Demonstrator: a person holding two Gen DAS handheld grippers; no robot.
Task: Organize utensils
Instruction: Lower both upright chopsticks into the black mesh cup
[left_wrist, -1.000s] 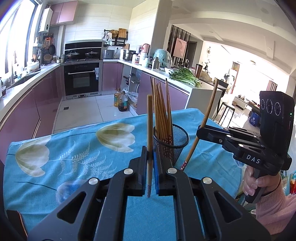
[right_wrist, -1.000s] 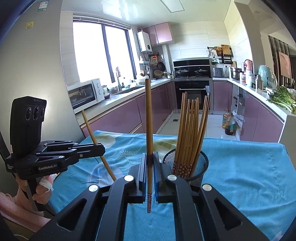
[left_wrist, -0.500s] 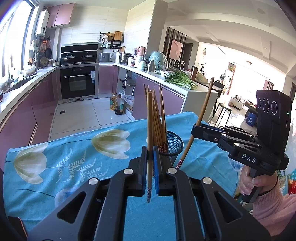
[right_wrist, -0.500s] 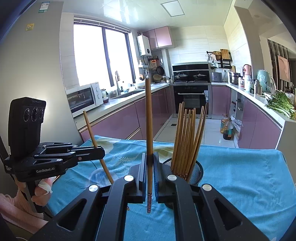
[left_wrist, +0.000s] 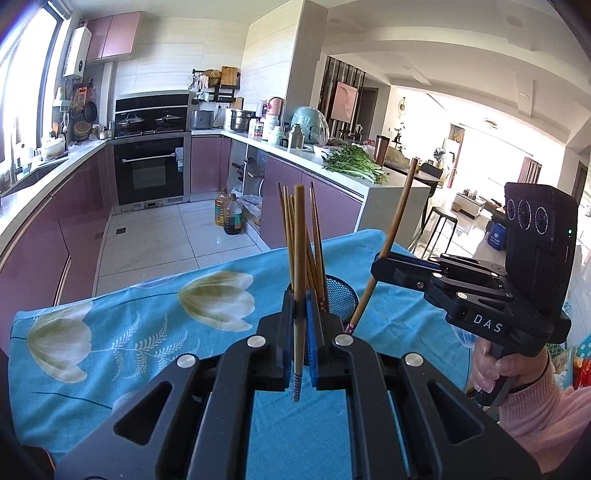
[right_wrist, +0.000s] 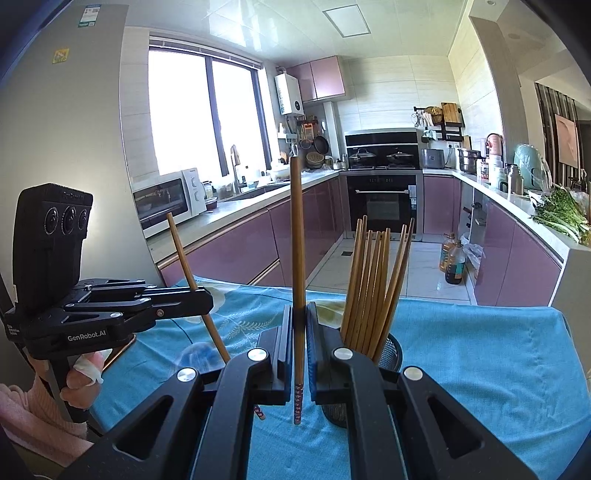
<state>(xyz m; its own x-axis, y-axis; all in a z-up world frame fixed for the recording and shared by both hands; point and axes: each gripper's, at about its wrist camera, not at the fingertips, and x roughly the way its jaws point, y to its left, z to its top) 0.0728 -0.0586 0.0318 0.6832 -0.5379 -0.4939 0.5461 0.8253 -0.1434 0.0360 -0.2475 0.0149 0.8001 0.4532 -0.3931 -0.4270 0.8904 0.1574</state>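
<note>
Kitchen behind, tabletop (left_wrist: 122, 354) under a blue tulip-print cloth. Left wrist view: left tongs (left_wrist: 300, 345) clamped on one upright brown wooden chopstick (left_wrist: 300, 258); black wire-mesh holder (left_wrist: 341, 299) just beyond them, already packed with a bundle of chopsticks (left_wrist: 314, 236). Right tongs (left_wrist: 376, 265) beside the holder pinch a second, tilted chopstick (left_wrist: 397, 218).

Right wrist view: same picture mirrored, holder (right_wrist: 391, 349) just right of the jaws. Judgement: nearly done; the two held sticks not yet in the holder, no loose ones visible.

I'm seeing the holder (right_wrist: 388, 354) sitting on the table (right_wrist: 480, 354), chopsticks (right_wrist: 373, 280) standing in it; my left gripper (right_wrist: 207, 299) is hanging left of the holder.
</note>
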